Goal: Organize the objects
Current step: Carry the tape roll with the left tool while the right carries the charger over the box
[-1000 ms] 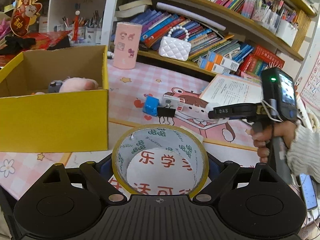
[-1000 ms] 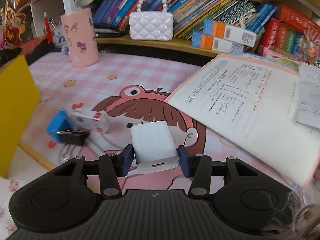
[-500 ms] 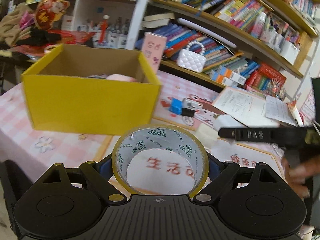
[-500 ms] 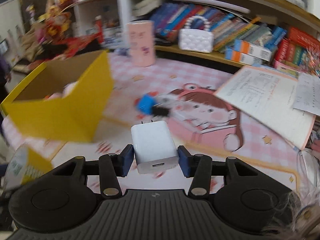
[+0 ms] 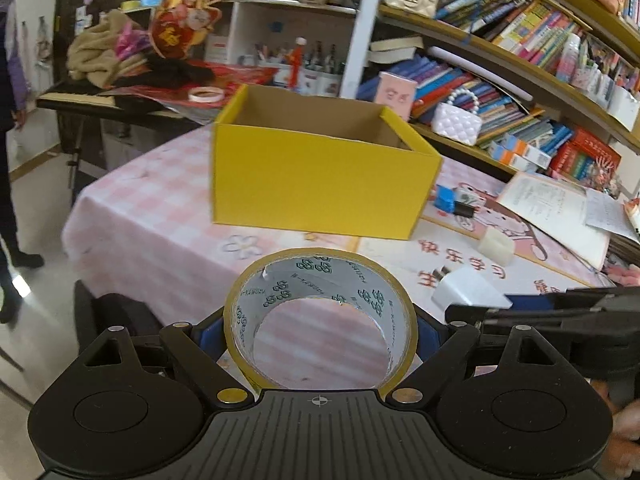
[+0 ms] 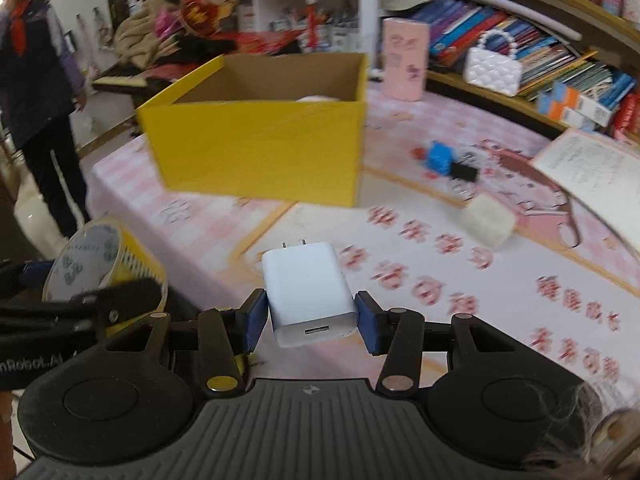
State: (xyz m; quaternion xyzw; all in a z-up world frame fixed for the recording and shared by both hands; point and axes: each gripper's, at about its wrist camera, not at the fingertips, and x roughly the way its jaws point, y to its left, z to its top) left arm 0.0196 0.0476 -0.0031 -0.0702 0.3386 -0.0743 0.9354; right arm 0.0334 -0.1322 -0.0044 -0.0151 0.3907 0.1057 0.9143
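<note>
Carrying a load each, both grippers hang short of the yellow box (image 5: 320, 184), likely so both loads can drop in: the left gripper (image 5: 320, 332) pinches the tape roll (image 5: 318, 316) across its width, the right gripper (image 6: 310, 316) clamps the white charger (image 6: 308, 292), prongs forward. Only the right view catches something pale inside the box and a bystander (image 6: 36, 80); the left view shows the charger (image 5: 468, 292) from the side.

Blk ribbed body, blue jaws.
</note>
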